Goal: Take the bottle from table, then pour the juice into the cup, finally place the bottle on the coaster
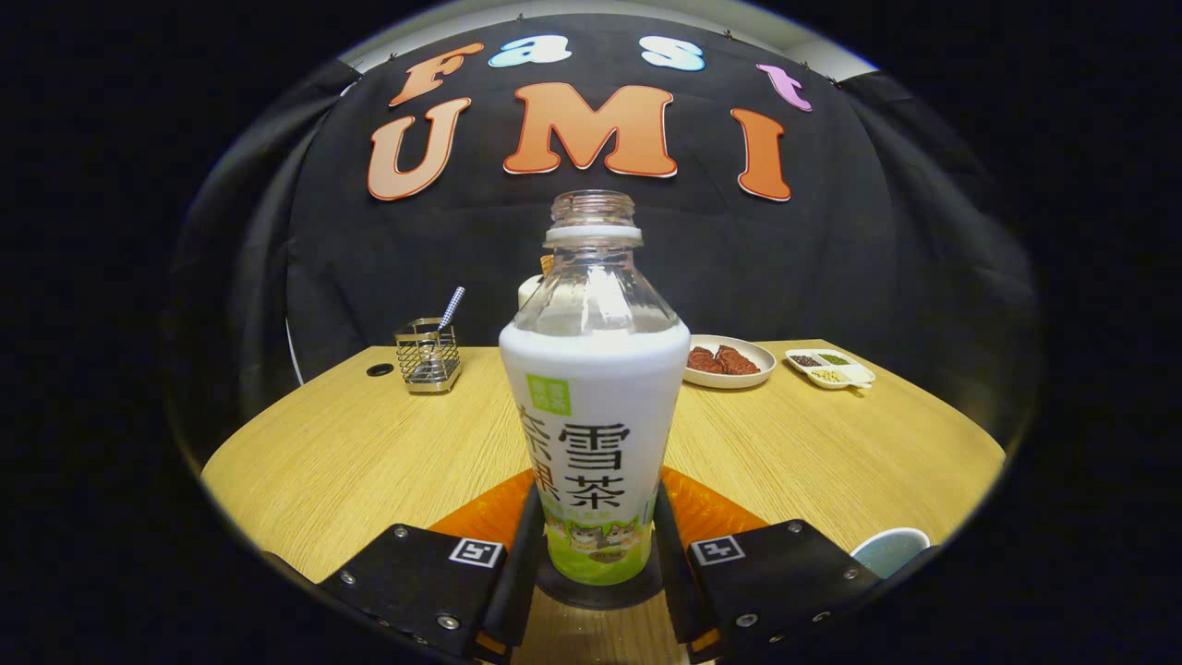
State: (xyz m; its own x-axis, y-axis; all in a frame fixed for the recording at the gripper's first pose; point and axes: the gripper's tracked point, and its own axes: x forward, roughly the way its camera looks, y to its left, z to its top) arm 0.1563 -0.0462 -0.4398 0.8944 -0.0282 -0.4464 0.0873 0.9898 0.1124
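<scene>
Both fingers (524,554) clamp bottle (595,406) (upright) on coaster (600,591).

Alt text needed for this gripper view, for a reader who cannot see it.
An uncapped bottle stands upright between the gripper fingers, which flank its base over an orange coaster on a wooden table. A cup sits beside the right finger; a wire holder and two dishes lie beyond.
</scene>
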